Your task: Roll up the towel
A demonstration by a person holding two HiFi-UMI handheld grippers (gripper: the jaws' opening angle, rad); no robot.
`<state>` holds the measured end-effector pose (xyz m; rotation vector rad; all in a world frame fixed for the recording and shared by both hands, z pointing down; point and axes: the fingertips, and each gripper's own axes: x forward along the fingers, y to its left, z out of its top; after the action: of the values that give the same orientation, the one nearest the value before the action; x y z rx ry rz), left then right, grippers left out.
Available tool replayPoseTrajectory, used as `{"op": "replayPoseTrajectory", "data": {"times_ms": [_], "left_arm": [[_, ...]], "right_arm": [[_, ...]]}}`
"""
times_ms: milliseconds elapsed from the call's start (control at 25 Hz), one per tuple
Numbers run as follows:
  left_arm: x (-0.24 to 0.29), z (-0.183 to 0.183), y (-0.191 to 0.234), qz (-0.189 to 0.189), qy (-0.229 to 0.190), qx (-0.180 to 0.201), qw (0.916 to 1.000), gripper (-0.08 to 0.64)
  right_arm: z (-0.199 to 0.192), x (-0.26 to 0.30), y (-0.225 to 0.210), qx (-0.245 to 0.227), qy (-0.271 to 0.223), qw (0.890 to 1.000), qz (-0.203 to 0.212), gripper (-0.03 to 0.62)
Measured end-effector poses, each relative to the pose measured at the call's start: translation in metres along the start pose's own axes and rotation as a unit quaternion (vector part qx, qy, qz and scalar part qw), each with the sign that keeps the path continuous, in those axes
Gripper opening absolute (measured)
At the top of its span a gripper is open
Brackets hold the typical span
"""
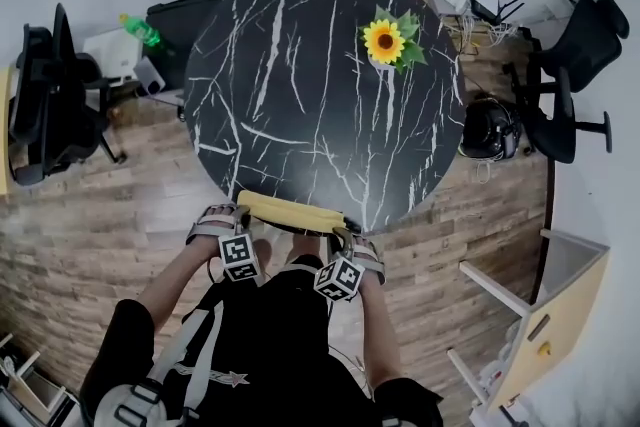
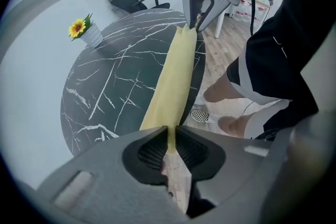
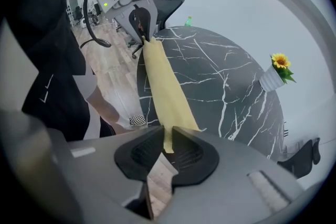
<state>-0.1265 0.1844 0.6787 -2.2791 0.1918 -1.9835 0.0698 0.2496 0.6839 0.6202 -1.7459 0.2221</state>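
Observation:
A yellow towel point(image 1: 290, 212), folded into a long narrow strip, lies along the near edge of the round black marble table point(image 1: 300, 65). My left gripper point(image 1: 238, 211) is shut on the strip's left end, and the cloth shows pinched between its pads in the left gripper view point(image 2: 169, 136). My right gripper point(image 1: 344, 235) is shut on the right end, with the cloth nipped between its jaws point(image 3: 167, 145). Each gripper view shows the towel point(image 2: 176, 76) point(image 3: 165, 92) stretching away to the other gripper point(image 2: 197, 19) point(image 3: 143, 34). Both grippers point steeply down.
A sunflower in a white pot point(image 1: 388, 42) stands at the table's far right. Black office chairs point(image 1: 50, 95) point(image 1: 575, 80) flank the table. A green bottle point(image 1: 140, 29) sits at the back left, a black bag point(image 1: 488, 127) on the wooden floor, a white shelf point(image 1: 545, 310) at right.

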Motion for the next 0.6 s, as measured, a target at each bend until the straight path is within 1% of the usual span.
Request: {"op": "replayPoseTrajectory", "data": {"times_ms": [200,600], "left_arm": [[-0.003,0.002,0.011,-0.013,0.01,-0.013,0.9998,0.064],[-0.005,0.008,0.036,-0.01,0.01,-0.024,0.9996,0.067]], "right_arm": [[0.006,-0.004,-0.012,0.019,-0.005,1.0,0.005,0.064],[0.013,-0.001,-0.038,0.02,-0.009,1.0,-0.003,0.066]]}}
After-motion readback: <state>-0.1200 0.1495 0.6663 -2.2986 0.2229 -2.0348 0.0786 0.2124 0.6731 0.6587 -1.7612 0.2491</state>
